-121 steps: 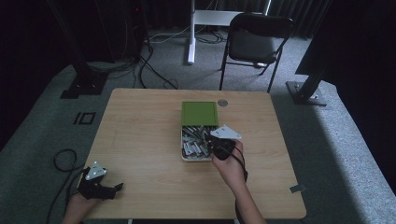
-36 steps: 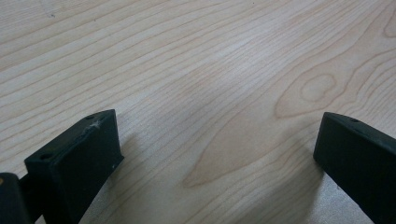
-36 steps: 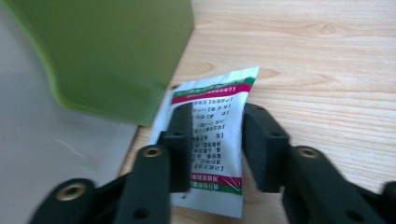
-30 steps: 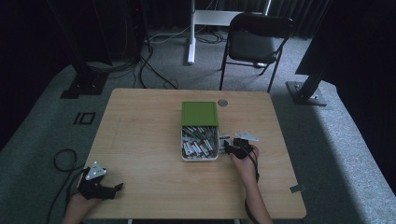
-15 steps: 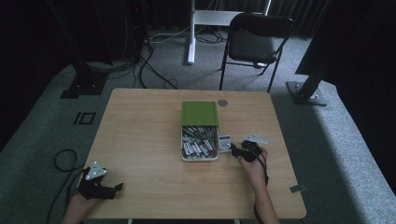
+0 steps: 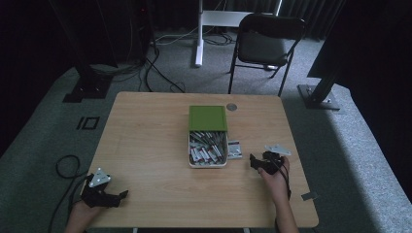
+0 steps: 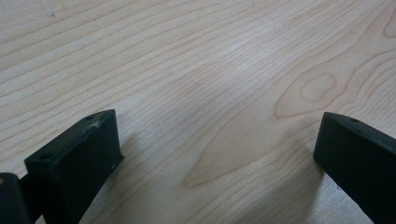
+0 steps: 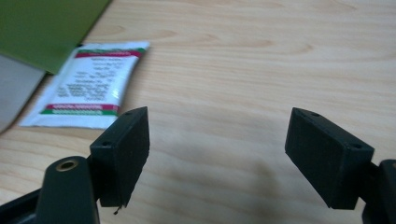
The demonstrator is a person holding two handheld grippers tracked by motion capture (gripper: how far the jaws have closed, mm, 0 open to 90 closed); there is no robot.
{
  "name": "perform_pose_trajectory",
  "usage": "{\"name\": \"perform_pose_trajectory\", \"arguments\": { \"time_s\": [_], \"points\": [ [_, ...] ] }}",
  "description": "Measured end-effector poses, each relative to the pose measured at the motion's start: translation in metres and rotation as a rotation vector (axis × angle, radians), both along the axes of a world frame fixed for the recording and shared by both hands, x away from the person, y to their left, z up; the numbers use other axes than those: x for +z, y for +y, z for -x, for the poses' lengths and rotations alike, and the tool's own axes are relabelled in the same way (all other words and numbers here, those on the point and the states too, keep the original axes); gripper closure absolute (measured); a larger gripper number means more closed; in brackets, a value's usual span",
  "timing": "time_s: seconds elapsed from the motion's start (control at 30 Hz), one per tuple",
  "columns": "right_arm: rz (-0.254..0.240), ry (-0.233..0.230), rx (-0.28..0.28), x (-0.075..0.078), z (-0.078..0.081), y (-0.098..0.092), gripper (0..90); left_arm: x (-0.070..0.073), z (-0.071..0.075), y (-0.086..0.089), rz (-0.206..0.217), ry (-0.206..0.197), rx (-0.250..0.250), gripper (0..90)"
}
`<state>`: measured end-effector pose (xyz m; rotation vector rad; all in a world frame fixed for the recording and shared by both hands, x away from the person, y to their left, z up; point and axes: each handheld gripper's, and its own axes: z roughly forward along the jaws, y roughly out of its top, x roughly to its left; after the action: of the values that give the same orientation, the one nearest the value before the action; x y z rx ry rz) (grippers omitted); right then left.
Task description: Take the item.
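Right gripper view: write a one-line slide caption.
Open right gripper over the wooden table, a white sachet lying flat beyond its left jaw.

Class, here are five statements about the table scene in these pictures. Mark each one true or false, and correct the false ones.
1. The right hand-held gripper is open. True.
2. A white sachet lies on the table beside the box. True.
3. The left hand-held gripper holds a sachet. False: its jaws are open over bare wood.
4. The box's green lid covers all its contents. False: sachets show in the uncovered near part.
5. A folding chair stands beyond the table. True.
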<state>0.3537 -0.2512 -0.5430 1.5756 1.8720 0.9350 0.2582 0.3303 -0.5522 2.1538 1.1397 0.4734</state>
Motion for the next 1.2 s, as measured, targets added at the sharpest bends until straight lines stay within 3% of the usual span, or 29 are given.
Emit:
{"name": "perform_pose_trajectory", "arguments": {
  "time_s": [0.23, 0.33, 0.57, 0.8, 1.03, 1.2],
  "points": [
    [-0.007, -0.006, -0.044, 0.003, 0.013, -0.016, 21.8, 0.000, 0.000, 0.000, 0.000, 0.000, 0.000, 1.4],
    [0.015, 0.002, -0.062, 0.003, 0.018, -0.020, 21.5, 0.000, 0.000, 0.000, 0.000, -0.001, 0.001, 1.4],
    [0.013, -0.034, -0.120, 0.005, 0.032, -0.036, 22.3, 0.000, 0.000, 0.000, 0.001, -0.001, 0.000, 1.4],
    [0.069, -0.025, -0.193, 0.002, 0.048, -0.047, 23.1, 0.000, 0.000, 0.000, 0.000, 0.000, 0.000, 1.4],
    [0.048, -0.001, -0.218, -0.003, 0.060, -0.056, 22.7, 0.000, 0.000, 0.000, 0.000, -0.001, 0.000, 1.4],
    [0.053, -0.012, -0.293, -0.005, 0.071, -0.060, 16.9, 0.000, 0.000, 0.000, 0.000, -0.001, 0.000, 1.4]
  ]
}}
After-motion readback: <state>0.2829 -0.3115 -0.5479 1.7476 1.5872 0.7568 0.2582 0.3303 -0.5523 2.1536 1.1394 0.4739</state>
